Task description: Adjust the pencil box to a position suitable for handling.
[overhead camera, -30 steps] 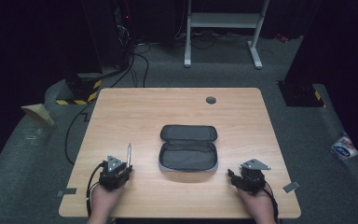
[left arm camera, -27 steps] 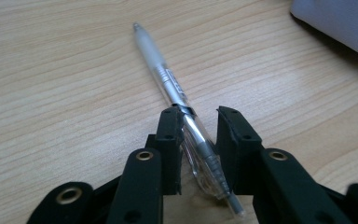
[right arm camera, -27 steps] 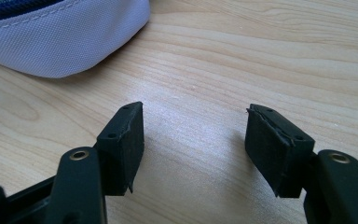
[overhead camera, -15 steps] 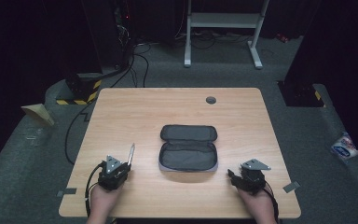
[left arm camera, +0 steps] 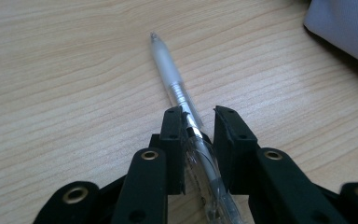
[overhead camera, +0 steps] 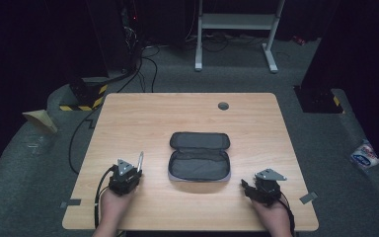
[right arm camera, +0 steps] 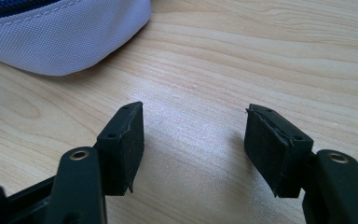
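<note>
A clear pen [left arm camera: 179, 88] with a frosted white tip lies along my left gripper [left arm camera: 198, 122], whose jaws are shut on its barrel. In the high view that gripper [overhead camera: 131, 170] rests at the table's front left, and the pen [overhead camera: 139, 160] points away from the person. An open grey zip case [overhead camera: 200, 157] lies flat mid-table between both hands. My right gripper [overhead camera: 245, 186] sits at the front right, just right of the case. Its jaws stand open around bare wood [right arm camera: 193, 140], with a corner of the case [right arm camera: 65, 37] ahead to the left.
The wooden table [overhead camera: 143, 118] has a round cable grommet [overhead camera: 223, 105] near its far edge. Cables trail across the dark carpet beyond the left side, and a white desk frame [overhead camera: 237, 29] stands behind. A corner of the case [left arm camera: 349, 28] lies to the right of the pen.
The pen's far end has shifted slightly to the right in the left gripper. Both hands and the case stay where they were.
</note>
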`<state>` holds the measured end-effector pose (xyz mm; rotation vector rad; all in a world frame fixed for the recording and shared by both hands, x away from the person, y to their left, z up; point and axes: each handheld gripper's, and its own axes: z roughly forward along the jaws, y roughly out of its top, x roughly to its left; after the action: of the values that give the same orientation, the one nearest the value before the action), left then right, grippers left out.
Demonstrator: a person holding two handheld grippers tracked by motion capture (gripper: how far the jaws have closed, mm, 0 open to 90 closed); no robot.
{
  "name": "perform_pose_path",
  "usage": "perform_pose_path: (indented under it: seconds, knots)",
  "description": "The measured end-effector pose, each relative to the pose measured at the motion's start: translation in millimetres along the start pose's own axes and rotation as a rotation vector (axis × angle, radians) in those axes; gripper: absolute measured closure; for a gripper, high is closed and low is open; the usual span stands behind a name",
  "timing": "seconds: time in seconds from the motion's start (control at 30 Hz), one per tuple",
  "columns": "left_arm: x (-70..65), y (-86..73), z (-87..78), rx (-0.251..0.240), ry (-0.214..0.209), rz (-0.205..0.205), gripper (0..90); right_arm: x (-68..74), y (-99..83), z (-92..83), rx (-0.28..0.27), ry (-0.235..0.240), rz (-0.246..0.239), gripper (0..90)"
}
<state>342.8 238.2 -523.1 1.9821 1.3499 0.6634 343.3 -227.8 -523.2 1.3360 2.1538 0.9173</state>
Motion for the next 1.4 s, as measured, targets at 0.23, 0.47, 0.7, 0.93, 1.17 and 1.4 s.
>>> perform_pose_path:
  seconds: [0.23, 0.47, 0.7, 0.93, 1.17, 1.4]
  knots:
    - [-8.7, 0.8, -3.7, -0.006, -0.047, 0.062, 77.0, 0.4, -0.3, -0.6, 0.003, 0.0, 0.007, 37.5]
    - [-11.3, -1.3, -4.4, 0.004, -0.064, 0.058, 75.2, 0.3, -0.3, -0.6, 0.003, 0.0, 0.007, 37.5]
    - [-8.5, -3.1, -2.1, -0.014, -0.063, 0.025, 66.0, -0.1, -0.4, -0.7, 0.002, 0.003, -0.001, 37.5]
    - [-10.5, -3.0, -2.1, -0.018, -0.077, 0.041, 76.6, 0.1, -0.4, -0.7, 0.003, 0.002, 0.002, 37.5]
    - [-10.1, -1.6, -6.3, -0.037, -0.091, 0.044, 77.9, 0.1, -0.4, -0.7, 0.003, 0.002, 0.002, 37.5]
    - [-13.6, 2.2, -17.9, -0.101, -0.106, 0.074, 78.0, -0.1, -0.4, -0.7, 0.002, 0.002, -0.001, 37.5]
